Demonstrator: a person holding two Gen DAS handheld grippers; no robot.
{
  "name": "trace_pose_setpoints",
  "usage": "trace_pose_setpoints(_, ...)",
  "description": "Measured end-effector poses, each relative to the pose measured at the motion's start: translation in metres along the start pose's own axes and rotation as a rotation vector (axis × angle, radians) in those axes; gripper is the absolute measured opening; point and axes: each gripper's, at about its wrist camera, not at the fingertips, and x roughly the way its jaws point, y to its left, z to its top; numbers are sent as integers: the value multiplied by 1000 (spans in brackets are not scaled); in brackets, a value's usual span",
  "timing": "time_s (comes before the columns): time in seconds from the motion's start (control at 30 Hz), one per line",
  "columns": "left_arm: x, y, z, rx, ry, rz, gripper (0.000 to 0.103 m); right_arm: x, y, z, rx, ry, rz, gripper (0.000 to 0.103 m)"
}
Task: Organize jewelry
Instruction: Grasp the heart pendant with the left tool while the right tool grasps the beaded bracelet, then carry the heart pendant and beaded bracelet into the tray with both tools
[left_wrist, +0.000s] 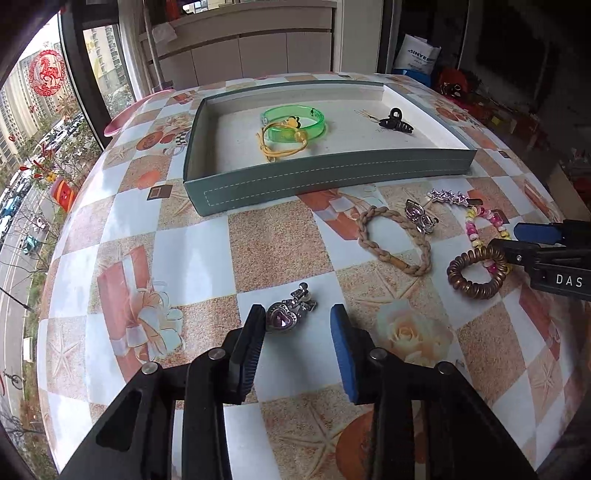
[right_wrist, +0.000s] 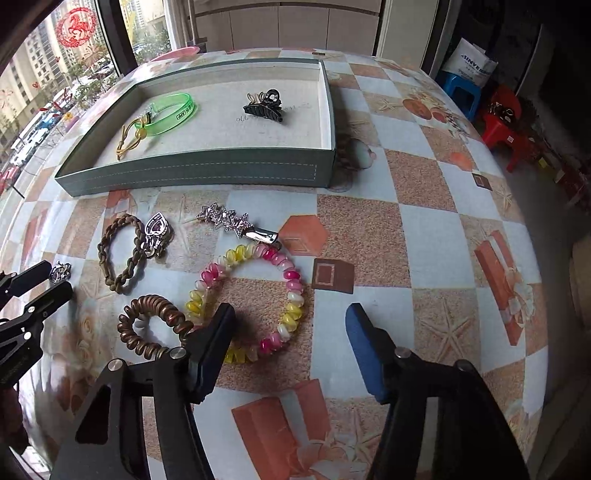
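My left gripper (left_wrist: 297, 314) points down at the table, jaws open around a purple heart clip (left_wrist: 284, 316). The clip lies against the left pad, with a gap to the blue right pad. My right gripper (right_wrist: 291, 314) is open over a pink and yellow spiral hair tie (right_wrist: 291, 280). Its left finger (right_wrist: 218, 332) covers the tie's near left part, and the right pad stands clear of it. A grey-green tray (left_wrist: 325, 173) holds a green bangle (left_wrist: 295, 123), a yellow cord (left_wrist: 280, 146) and a black claw clip (left_wrist: 395, 122).
On the patterned tablecloth lie a braided brown tie (right_wrist: 122, 254), a silver heart clip (right_wrist: 157, 230), a star hair clip (right_wrist: 232, 223) and a brown spiral tie (right_wrist: 147, 328). Windows run along the left. Stools and clutter stand on the floor at right.
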Motion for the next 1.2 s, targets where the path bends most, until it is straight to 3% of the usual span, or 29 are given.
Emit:
trace_pose_setpoints(0.07,-1,-6,-1,20,1,-8,30,-1,3,0,-13,3,9,48)
trace_pose_setpoints(0.2,-4,-7,-4,12,-2,-15,30,-4,11,-2,-36,7,19,13)
trace_pose_setpoints(0.23,-5,-6,-4,3,-3,-19,30,-4,11,-2,-36,7,19,10)
trace_pose_setpoints(0.67,-38,17,-12,-67,-62,-33,30,-45,-21,-10,38,-91,47,9)
trace_pose_setpoints(0.87,-64,18,2,-76,-131,-8,30,-70,-25,-1,47,-149,79,9)
trace_pose_setpoints(1.2,-105,24,46,-93,-239,-33,30,-104,-16,41,35,-233,154,9)
